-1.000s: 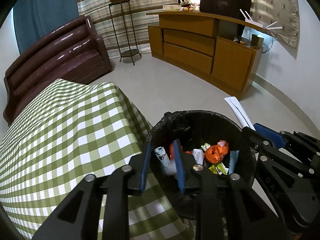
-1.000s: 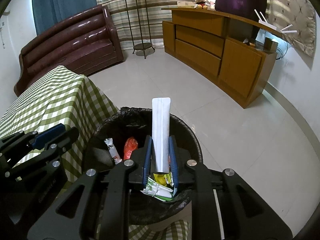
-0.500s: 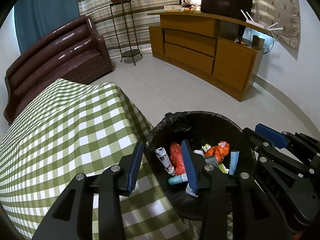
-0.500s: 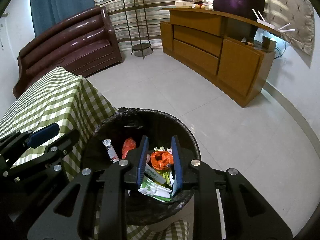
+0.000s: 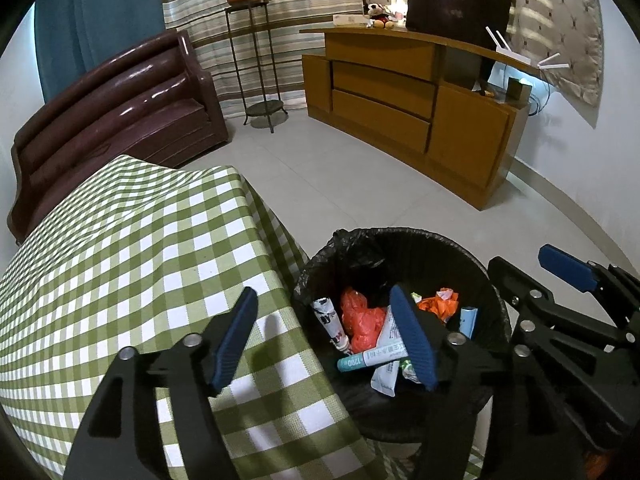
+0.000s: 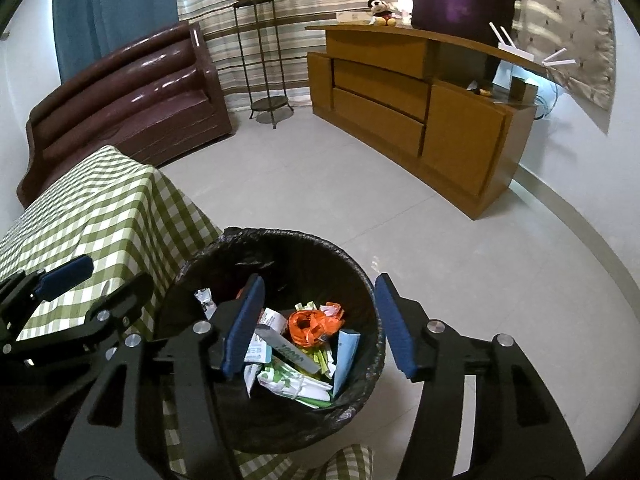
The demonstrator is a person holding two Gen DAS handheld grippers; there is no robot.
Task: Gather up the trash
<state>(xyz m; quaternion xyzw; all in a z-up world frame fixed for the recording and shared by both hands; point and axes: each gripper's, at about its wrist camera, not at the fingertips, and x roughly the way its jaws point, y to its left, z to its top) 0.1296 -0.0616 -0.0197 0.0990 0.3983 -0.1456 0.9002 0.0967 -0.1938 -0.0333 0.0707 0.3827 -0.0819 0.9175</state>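
From the left wrist, the left gripper (image 5: pixel 324 340) has its jaws spread wide with nothing between them, one finger over the green checked tablecloth (image 5: pixel 120 240) and the other over the black-lined trash bin (image 5: pixel 496 296), where a teal-capped tube (image 5: pixel 372 358), a red bag (image 5: pixel 360 316) and orange plastic (image 5: pixel 438 304) lie. From the right wrist, the right gripper (image 6: pixel 320 326) also hangs released above the bin (image 6: pixel 368 280), over an orange wad (image 6: pixel 310 326), a green-white wrapper (image 6: pixel 288 384) and a pale blue box (image 6: pixel 346 354).
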